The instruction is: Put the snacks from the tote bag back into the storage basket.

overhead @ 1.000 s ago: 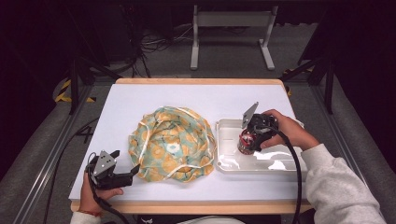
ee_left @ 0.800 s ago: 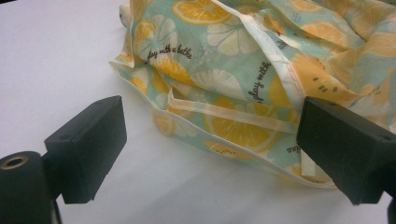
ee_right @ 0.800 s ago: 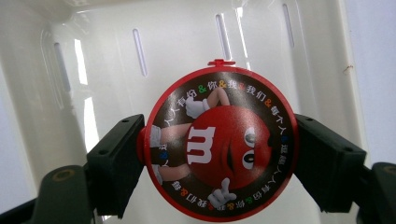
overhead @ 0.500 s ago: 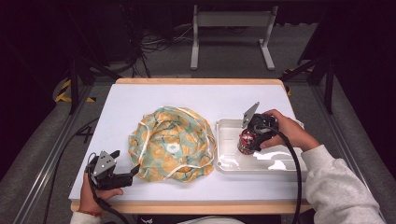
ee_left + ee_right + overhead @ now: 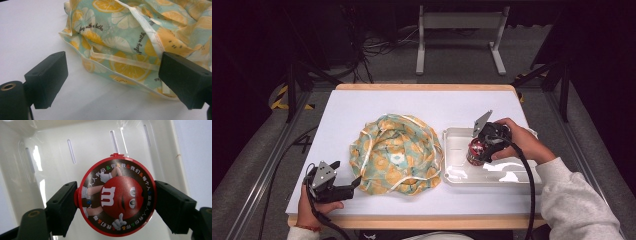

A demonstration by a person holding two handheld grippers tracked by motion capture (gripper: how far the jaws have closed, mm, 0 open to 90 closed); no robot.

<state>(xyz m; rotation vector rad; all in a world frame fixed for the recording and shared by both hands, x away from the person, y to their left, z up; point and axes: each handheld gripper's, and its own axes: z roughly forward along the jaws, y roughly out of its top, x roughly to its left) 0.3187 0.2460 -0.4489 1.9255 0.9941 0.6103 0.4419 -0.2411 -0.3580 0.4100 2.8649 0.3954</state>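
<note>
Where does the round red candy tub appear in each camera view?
High view: candy tub right of centre, inside the white tray, in the right gripper.
Left gripper view: not in this picture.
Right gripper view: candy tub at centre, pressed between the black jaws.
Shared landmark: the white tray.

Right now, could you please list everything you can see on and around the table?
Candy tub: one, red lid with a red cartoon candy character, inside the tray, clamped by the right gripper.
Tray: one, white plastic, slotted floor, table's right side.
Cloth bag: one, teal with orange citrus print, crumpled at table centre.
Table: one, white top, wooden edge.
Metal stand: one, grey, on the floor behind.
Left gripper: black, open, at the bag's near edge.
Right gripper: black, shut on the tub.
</note>
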